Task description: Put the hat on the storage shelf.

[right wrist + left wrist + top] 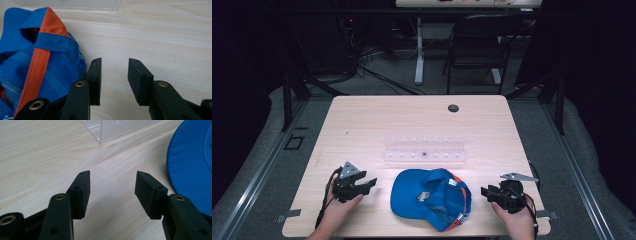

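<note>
Since it is cloth throughout: the blue fabric baseball cap with orange trim (pixel 432 197) should be light and floppy in the crown, stiffer only in the peak.
Cap position: lower centre of the high view, upside down on the pale wooden table (pixel 412 120), between the two grippers, just below the clear acrylic rack (pixel 426 150).
Where to grip: probably the peak edge or the orange-banded rim (pixel 37 67); loose crown cloth would likely bunch and slip.
Left gripper (pixel 112 186): jaws apart, nothing between them, hovering low over bare wood with the peak at the right of its view.
Right gripper (pixel 115 75): jaws partly parted and empty, pointing along the table, its left jaw just beside the cap's rim.
</note>
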A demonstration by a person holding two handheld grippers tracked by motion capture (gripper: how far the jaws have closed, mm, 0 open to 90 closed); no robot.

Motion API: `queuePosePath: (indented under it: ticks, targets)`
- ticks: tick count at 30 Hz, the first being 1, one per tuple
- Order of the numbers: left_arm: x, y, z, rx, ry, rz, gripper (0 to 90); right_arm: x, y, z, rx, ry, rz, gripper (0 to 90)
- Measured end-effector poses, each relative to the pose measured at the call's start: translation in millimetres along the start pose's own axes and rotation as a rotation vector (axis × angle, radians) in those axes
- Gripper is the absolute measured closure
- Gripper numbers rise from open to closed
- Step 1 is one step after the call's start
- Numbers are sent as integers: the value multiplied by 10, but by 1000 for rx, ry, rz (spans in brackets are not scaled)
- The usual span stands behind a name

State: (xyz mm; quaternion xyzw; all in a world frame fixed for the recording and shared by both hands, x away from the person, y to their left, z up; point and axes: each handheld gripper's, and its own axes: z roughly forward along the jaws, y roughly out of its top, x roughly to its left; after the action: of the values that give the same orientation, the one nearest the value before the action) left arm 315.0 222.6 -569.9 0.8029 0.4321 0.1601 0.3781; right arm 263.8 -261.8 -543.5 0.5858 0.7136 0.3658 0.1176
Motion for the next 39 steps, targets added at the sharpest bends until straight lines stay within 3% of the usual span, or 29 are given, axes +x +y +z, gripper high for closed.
queuePosePath:
  ticks: [7, 14, 31, 39]
  targets:
    - [11, -1, -2, -4, -1, -5, 462, 46, 87, -14, 63, 44, 33, 607]
    - [11, 1, -11, -4, -1, -2, 462, 126, 201, -46, 117, 140, 48, 629]
    - [8, 1, -9, -4, -1, -2, 462, 234, 351, -97, 172, 162, 16, 644]
    - [5, 0, -9, 0, -1, -3, 462, 290, 379, -63, 207, 217, 58, 622]
